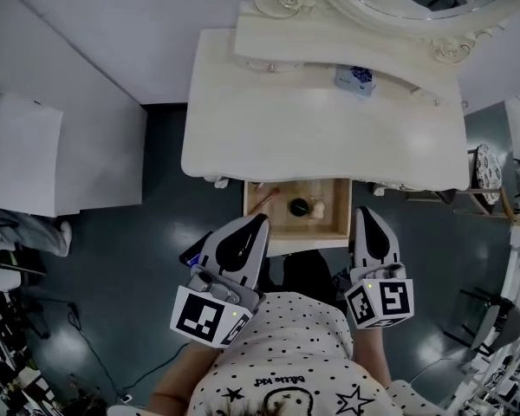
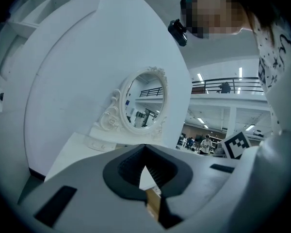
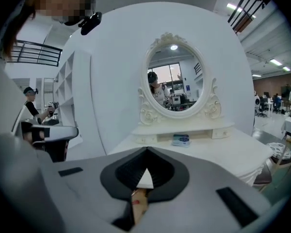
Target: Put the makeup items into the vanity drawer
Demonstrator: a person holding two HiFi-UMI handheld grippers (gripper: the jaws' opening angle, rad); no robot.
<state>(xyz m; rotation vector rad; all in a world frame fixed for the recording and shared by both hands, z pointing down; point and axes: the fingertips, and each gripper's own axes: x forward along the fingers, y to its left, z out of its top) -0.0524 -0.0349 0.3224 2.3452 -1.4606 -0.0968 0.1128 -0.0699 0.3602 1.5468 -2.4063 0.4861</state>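
Observation:
The white vanity (image 1: 321, 137) has its wooden drawer (image 1: 286, 225) pulled out at the front. Inside lie a thin brush (image 1: 265, 199), a dark round item (image 1: 299, 206) and a small pale item (image 1: 319, 209). A small blue box (image 1: 355, 79) sits on the vanity top by the mirror base, also seen in the right gripper view (image 3: 181, 140). My left gripper (image 1: 260, 220) is held close to my body, just short of the drawer's left front corner, shut and empty. My right gripper (image 1: 364, 211) hovers beside the drawer's right front corner, also shut with nothing in it.
An oval mirror (image 3: 174, 84) in an ornate frame stands at the back of the vanity. A white cabinet (image 1: 26, 154) stands to the left across a dark floor. White furniture and a round rack (image 1: 485, 167) crowd the right side.

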